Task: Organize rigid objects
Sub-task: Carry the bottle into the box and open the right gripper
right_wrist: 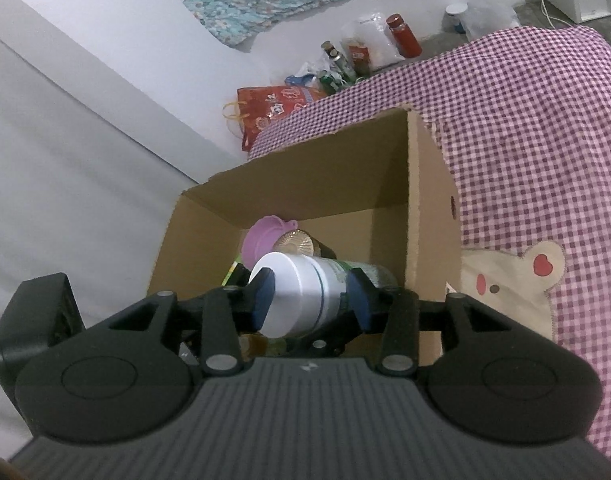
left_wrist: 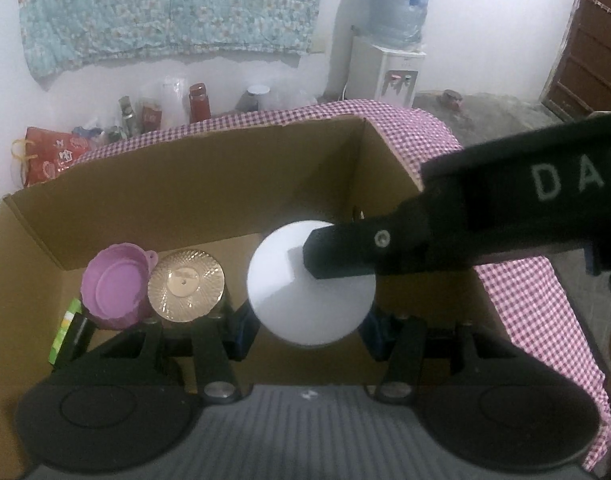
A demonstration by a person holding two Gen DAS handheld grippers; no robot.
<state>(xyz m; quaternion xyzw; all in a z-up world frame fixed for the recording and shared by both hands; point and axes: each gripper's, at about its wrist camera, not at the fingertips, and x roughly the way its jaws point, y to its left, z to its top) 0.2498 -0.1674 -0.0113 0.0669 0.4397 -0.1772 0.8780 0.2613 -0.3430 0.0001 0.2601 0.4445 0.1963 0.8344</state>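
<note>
The box [left_wrist: 209, 184] is plain brown cardboard, matt, with raw corrugated edges, and it stands on woven checked cloth [right_wrist: 525, 128]. Inside, the white jar lid [left_wrist: 305, 292] looks like smooth plastic, the gold lid [left_wrist: 185, 286] is shiny and finely ribbed, and the purple lid [left_wrist: 113, 288] is soft-sheened plastic.

We see a home: a water dispenser [left_wrist: 389, 68], a floral quilt [left_wrist: 165, 8] hung on the wall, a checked tablecloth [right_wrist: 537, 128].
</note>
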